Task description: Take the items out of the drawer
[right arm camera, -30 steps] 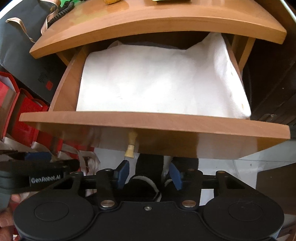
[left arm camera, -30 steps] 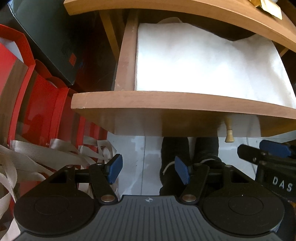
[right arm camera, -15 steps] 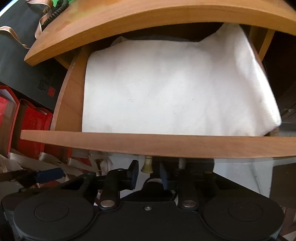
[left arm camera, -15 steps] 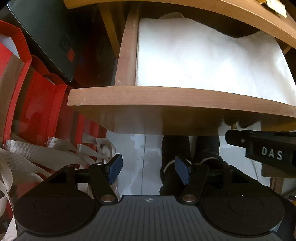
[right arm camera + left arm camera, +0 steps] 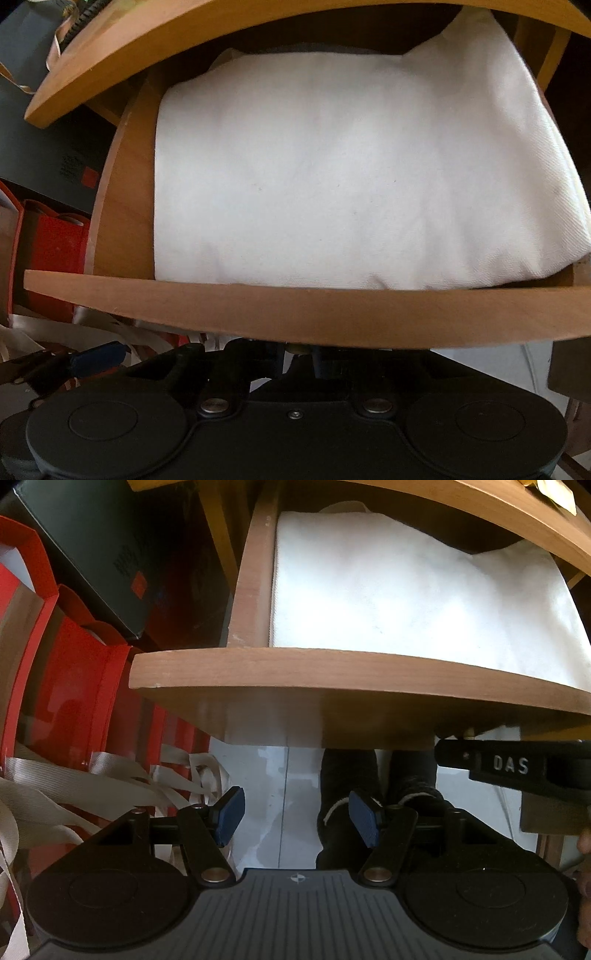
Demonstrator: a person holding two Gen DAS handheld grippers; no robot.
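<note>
Under the drawer (image 5: 295,314) front's edge, right gripper (image 5: 299,349) jaws clamp its knob (image 5: 295,348); left gripper (image 5: 297,814) jaws gape.

Soft daylight blows out the white cloth (image 5: 351,184) in the drawer (image 5: 332,672) to near featureless glare, while shadow swallows the space beneath the drawer front and both frame corners, straight wooden edges bow under fisheye distortion, and the right view's periphery smears slightly.

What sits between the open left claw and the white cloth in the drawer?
The wooden drawer front. In the left wrist view it crosses between the left gripper, hanging open over pale floor and dark shoes, and the white cloth.
</note>
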